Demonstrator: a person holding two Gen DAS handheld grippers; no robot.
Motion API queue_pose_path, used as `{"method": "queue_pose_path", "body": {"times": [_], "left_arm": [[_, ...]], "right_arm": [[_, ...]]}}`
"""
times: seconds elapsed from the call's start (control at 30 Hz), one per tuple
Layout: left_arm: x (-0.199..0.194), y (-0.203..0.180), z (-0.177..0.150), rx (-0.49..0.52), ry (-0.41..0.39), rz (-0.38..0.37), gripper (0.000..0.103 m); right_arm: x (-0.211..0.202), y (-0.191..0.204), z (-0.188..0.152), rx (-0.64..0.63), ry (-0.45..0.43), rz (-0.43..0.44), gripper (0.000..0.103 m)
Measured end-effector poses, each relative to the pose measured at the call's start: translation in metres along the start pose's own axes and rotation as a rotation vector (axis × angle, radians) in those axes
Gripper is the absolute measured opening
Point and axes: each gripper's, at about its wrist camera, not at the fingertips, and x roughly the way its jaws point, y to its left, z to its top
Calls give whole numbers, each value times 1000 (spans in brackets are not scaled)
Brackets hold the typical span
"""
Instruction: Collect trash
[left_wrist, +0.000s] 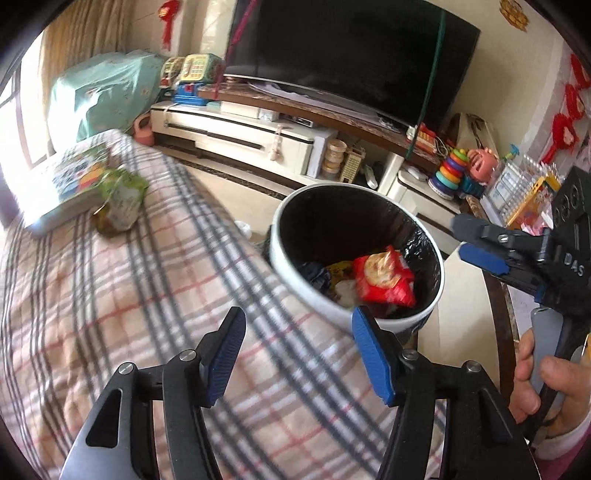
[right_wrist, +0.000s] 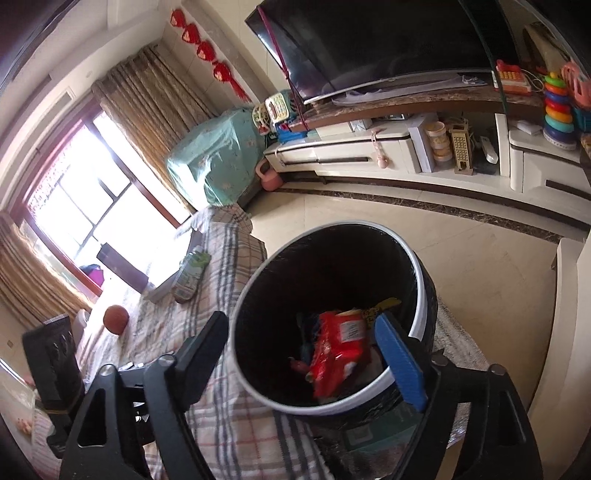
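A round bin (left_wrist: 306, 293) with a white rim and black liner stands beside a plaid-covered surface (left_wrist: 147, 295). Inside it lie a red snack wrapper (left_wrist: 384, 277) and other scraps. My left gripper (left_wrist: 295, 332) is open over the cloth near the bin's edge, with nothing between its blue pads. My right gripper (left_wrist: 466, 240), held by a hand (left_wrist: 535, 376), reaches in from the right, open. In the right wrist view the right gripper (right_wrist: 301, 332) hangs open above the bin (right_wrist: 423, 291); the red wrapper (right_wrist: 340, 350) lies below, free of the pads. A green-labelled bottle (left_wrist: 122, 199) rests on the cloth.
A picture book (left_wrist: 70, 184) lies by the bottle. An orange ball (right_wrist: 116, 319) sits on the cloth near the window. A TV cabinet (left_wrist: 236, 133) with toys and a large screen (left_wrist: 351, 55) lines the far wall. Tiled floor (right_wrist: 461, 258) surrounds the bin.
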Motion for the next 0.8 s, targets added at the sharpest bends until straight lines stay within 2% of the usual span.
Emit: {"method": "queue_pose_path", "body": {"times": [0.27, 0.5, 0.57, 0.7, 0.8], "left_arm": [[-42, 30, -46, -97, -48, 42, 65], [-83, 39, -87, -119, -99, 79, 67], [-98, 40, -95, -120, -124, 89, 71], [-134, 37, -105, -97, -215, 115, 75], [-169, 29, -112, -64, -324, 164, 84]], "right_arm": [[-28, 24, -40, 21, -81, 25, 99], [-39, 54, -85, -17, -113, -5, 100], [-43, 62, -96, -36, -127, -21, 100], [-59, 82, -105, -115, -186, -68, 100], [-87, 106, -106, -200, -311, -115, 102]]}}
